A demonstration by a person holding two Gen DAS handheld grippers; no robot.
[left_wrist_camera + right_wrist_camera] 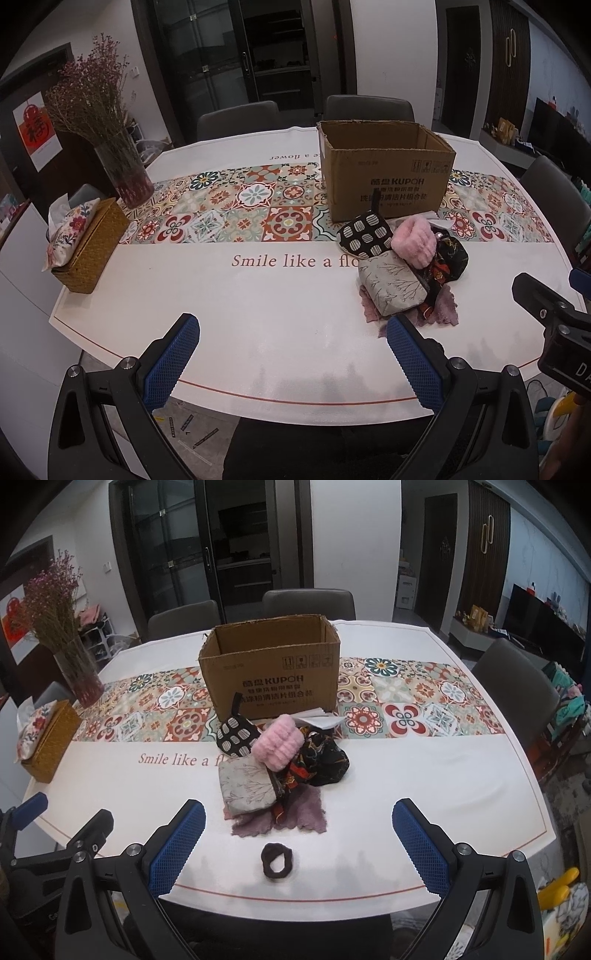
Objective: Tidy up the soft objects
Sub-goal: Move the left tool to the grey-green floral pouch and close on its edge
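Both tools hang over the near edge of the table [461, 794], each spread wide and holding nothing: the right tool [297, 845] faces the heap of soft things head-on, and the left tool [291, 363] sits to its left, pointing at bare tablecloth.

Nothing looks sorted yet, so I take this as the very start, before the first pick. The heap lies mid-table, just in front of the open cardboard box [271, 672], which appears empty as far as its inside shows. In the heap, a grey pouch [245, 784] with a twig print rests on a mauve cloth [295, 818]; a pink fluffy piece [279, 747] sits on top, with a spotted black pot holder [234, 734] to its left and a dark patterned scarf [325, 764] to its right. A dark hair tie [276, 860] lies alone, nearest the right tool.

That hair tie seems the likeliest first pick: the right tool would need to drop low, close across the thin ring, then carry it over the heap into the box.
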